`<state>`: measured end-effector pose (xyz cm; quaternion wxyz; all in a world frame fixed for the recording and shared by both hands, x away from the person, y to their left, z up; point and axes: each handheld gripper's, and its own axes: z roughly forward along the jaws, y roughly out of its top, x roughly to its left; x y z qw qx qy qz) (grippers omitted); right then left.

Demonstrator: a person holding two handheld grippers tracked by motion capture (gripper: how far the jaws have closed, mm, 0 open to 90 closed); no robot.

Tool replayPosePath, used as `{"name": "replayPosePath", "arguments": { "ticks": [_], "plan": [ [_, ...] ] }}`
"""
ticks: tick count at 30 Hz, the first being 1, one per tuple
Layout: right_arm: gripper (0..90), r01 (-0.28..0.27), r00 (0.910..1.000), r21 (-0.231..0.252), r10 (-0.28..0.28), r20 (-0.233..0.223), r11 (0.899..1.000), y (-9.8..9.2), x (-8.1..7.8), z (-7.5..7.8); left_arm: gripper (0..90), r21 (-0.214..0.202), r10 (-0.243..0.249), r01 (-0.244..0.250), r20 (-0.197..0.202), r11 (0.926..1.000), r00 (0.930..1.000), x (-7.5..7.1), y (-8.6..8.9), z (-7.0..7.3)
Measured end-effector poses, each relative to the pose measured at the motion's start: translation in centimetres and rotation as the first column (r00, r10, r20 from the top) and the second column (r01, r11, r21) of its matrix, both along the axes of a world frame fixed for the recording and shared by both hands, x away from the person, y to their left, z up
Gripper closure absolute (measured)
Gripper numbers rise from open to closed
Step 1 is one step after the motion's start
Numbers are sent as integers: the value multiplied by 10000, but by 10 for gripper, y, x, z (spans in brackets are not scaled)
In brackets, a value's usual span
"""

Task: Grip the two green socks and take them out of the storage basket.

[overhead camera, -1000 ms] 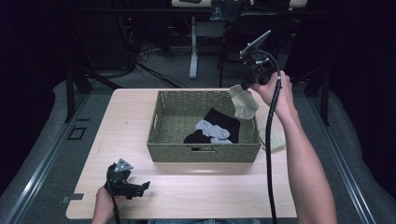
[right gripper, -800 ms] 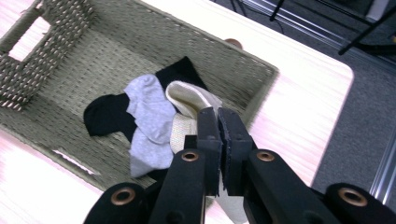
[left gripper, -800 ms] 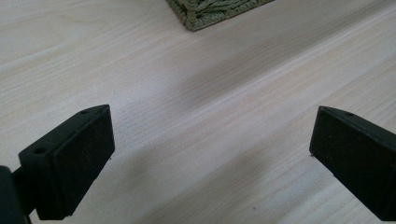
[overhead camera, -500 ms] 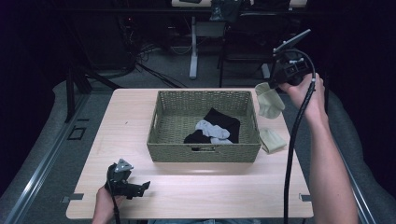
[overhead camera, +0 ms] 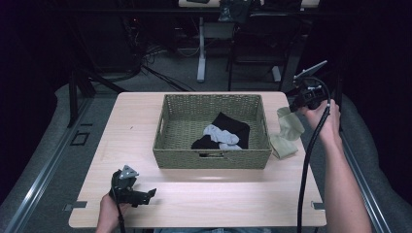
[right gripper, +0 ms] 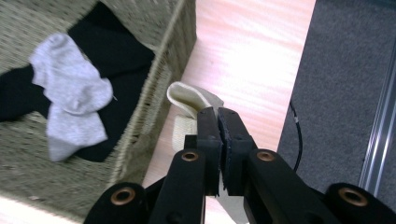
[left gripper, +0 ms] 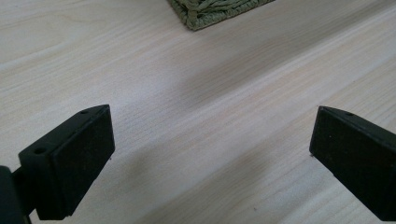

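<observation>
Hanging from the right tool [right gripper: 217, 114], a cream sock [overhead camera: 290, 125] dangles just beside the right wall of the basket [overhead camera: 212, 158], above another cream sock [overhead camera: 283, 146] lying on the tabletop [overhead camera: 233, 199]. The tool's jaws are pinched on it. A grey sock [overhead camera: 221, 135] lies on black socks [overhead camera: 234, 125] inside the basket. The left tool [left gripper: 210, 154] rests low on the tabletop, jaws wide apart, holding nothing.

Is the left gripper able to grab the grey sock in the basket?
Probably yes. The left gripper is open, the wicker basket has no lid, and the grey sock lies on top; it must lift over the wall.
</observation>
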<state>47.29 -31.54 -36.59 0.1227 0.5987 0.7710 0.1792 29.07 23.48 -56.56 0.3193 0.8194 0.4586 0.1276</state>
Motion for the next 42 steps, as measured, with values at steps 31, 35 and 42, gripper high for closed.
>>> {"name": "replayPosePath", "arguments": {
  "ticks": [31,35,42],
  "plan": [
    [860,778,9884,802,-664,-1368,9937,-7,17,-154,1,-97,-16,17,58,10000,10000,0,0,0],
    [783,594,9879,852,-463,-1480,9946,-6,18,-160,2,-87,-19,20,71,10000,10000,0,0,0],
    [587,-1,9978,720,49,-663,9974,-1,5,-134,2,-86,-22,23,73,10000,10000,0,0,0]
  ]
}}
